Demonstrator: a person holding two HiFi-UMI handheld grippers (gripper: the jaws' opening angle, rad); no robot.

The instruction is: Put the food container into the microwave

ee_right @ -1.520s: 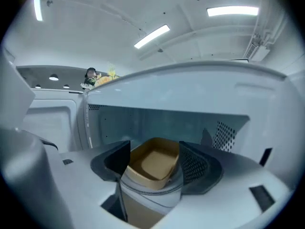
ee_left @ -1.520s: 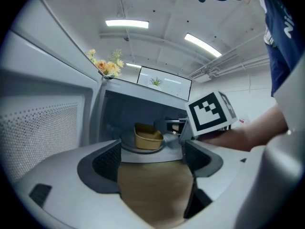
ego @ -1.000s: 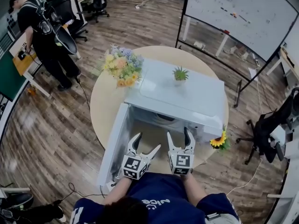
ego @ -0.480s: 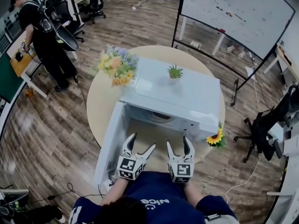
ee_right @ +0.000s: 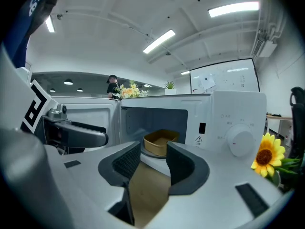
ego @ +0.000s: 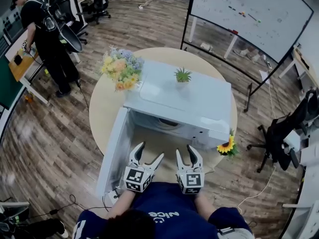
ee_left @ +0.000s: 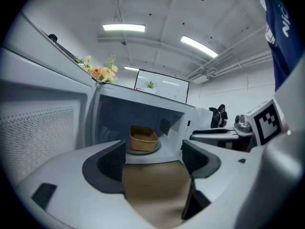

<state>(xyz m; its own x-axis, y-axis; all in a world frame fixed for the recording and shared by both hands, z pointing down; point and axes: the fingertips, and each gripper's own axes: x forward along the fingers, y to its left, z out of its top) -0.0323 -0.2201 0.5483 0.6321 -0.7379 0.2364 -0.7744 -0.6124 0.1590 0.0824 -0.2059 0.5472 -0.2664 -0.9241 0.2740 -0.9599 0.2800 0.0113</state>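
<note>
Nearest, the person's two grippers are held side by side just in front of the open microwave. The left gripper [ego: 150, 152] has its jaws spread wide, and nothing but bare tabletop shows between them. The right gripper [ego: 185, 152] sits just to its right. Its jaws are also apart, with a narrower gap, and nothing is between them either.

Beyond the jaws, the microwave door [ego: 110, 148] is swung fully open to the left. Past that, the food container [ee_left: 143, 138], a tan open-topped tub, sits on the turntable inside the microwave [ego: 184, 96], well apart from both grippers. To the right of the cavity, the control panel carries a round dial [ee_right: 239, 140]. A sunflower [ego: 227, 147] stands by the microwave's near right corner.

The microwave rests on a round wooden table [ego: 104, 108]. A small potted plant [ego: 183, 75] stands on its top near the far edge. A bouquet of flowers [ego: 120, 68] stands on the table at its far left corner.

Farther off, a whiteboard [ego: 249, 14] stands on the wooden floor to the far right. A person in dark clothes [ego: 45, 34] stands at a desk to the far left.
</note>
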